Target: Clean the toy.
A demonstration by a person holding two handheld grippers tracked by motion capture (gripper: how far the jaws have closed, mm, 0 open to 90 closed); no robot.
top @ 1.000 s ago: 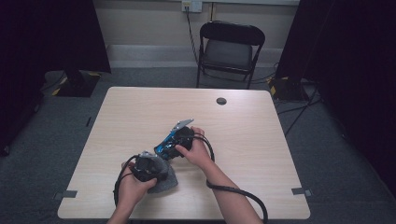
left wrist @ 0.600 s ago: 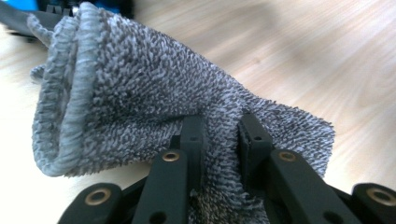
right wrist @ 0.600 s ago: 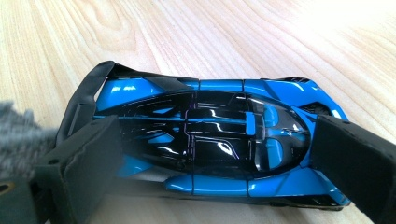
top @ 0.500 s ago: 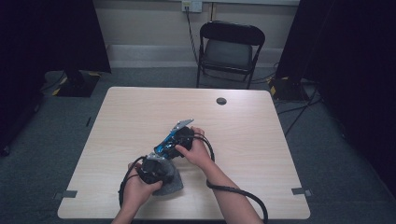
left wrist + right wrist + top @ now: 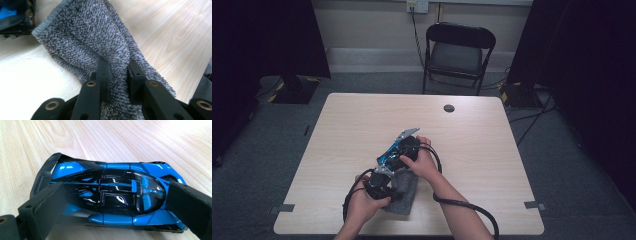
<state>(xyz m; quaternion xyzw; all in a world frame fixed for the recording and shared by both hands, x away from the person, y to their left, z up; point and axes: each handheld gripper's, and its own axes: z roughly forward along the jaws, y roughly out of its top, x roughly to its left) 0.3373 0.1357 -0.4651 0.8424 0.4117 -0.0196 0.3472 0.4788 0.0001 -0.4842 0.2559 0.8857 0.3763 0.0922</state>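
I had the left gripper (image 5: 379, 184) pinched on the grey cloth (image 5: 100, 50), jaws narrow with a fold of pile squeezed between the pads; in the high view that cloth (image 5: 404, 192) lay flat on the table (image 5: 492, 150) at about six o'clock of its middle, near the front edge; the right gripper (image 5: 404, 150) sat just at twelve o'clock of the cloth, jaws wide and set on either side of the blue and black toy car (image 5: 110, 197); I could not tell whether the pads pressed the car or merely stood against it.

No container stood on the table; the car rested directly on the wood, as did the cloth.

The left gripper view gave me the looped weave and stitched hem of the cloth, and a blue corner of the car (image 5: 10, 12) at ten o'clock; the right gripper view gave the car's glossy canopy and rear wing; the high view showed a folding chair (image 5: 457, 55) beyond the table at twelve o'clock and a small dark disc (image 5: 449, 108) near the far edge.
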